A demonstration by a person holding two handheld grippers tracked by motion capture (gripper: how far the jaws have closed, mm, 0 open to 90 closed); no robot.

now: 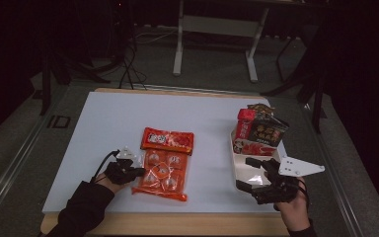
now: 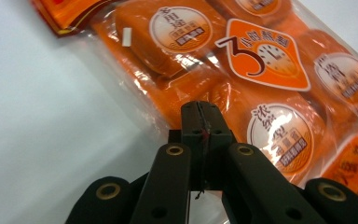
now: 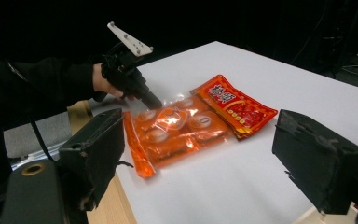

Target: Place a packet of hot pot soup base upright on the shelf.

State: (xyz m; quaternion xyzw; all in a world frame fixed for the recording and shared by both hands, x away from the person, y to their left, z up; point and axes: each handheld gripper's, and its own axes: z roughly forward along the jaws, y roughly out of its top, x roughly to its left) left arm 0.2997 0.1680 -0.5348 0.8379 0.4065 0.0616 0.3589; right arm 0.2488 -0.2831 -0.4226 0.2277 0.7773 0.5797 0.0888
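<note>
Left claw [image 2: 200, 112] clenched, tips at clear edge of orange snack bag [image 1: 163, 168]; whether film is pinched, cannot tell. Bag flat on white worktop [image 1: 103, 123], near front edge. Right claw [image 1: 251, 173] released, jaws wide over white tray [image 1: 237, 163] with packets.

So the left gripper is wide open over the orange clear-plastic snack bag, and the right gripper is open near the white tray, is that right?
Not quite. The left gripper is shut, its jaws pressed together at the edge of the orange clear-plastic snack bag, as the left gripper view shows. The rest stands: the right gripper is open near the white tray.
</note>
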